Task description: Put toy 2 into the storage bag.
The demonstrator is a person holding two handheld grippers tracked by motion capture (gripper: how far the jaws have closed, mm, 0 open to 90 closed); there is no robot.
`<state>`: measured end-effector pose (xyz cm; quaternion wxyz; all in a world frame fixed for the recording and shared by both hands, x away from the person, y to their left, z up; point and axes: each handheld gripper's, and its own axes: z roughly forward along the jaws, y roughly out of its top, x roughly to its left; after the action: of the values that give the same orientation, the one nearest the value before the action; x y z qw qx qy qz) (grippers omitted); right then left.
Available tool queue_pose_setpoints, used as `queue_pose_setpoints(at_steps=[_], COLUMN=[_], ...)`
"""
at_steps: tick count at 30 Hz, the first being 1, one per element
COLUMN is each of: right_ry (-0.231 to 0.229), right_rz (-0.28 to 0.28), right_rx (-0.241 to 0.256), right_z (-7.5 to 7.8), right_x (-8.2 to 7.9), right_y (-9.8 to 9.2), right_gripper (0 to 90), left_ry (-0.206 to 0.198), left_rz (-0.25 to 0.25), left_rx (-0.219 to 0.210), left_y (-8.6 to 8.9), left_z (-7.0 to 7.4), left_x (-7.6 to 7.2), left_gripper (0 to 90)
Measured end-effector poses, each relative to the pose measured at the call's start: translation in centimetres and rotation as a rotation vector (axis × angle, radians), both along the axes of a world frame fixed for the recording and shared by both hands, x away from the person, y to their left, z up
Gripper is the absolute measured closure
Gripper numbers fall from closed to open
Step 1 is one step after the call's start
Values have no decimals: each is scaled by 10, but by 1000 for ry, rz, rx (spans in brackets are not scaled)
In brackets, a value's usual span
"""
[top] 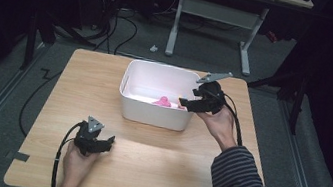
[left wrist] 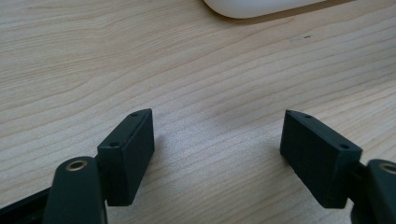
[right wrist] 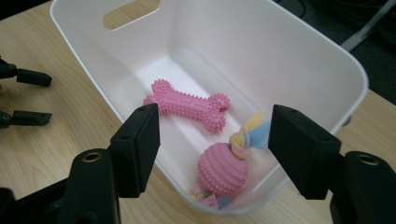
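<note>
High view | right tool (top: 190, 99) raised over bin (top: 151, 114) | left tool (top: 105, 143) low on table (top: 154, 157)

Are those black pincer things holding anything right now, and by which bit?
Nothing is held. The right tool hangs open above the white bin, over the pink ball toy. The left tool rests open on the table.

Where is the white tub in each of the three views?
High view: white tub at table centre, by the right gripper.
Left gripper view: its rounded corner at the top edge.
Right gripper view: upper and middle frame, holding the pink bone.
Shared landmark: wooden table.
</note>
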<state>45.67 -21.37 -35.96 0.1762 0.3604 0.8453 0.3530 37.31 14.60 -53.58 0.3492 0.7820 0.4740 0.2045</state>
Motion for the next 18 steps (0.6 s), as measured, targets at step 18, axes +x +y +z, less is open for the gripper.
queue_pose_setpoints(at_steps=[18], right_ry=[-48], right_rz=[-102], right_rx=[58], right_z=[-3], right_x=[-52], right_y=[-58], right_gripper=[369], left_ry=[0], left_rz=[-2], left_rx=[1], left_y=[0], left_z=[0], left_x=[0], left_gripper=[265])
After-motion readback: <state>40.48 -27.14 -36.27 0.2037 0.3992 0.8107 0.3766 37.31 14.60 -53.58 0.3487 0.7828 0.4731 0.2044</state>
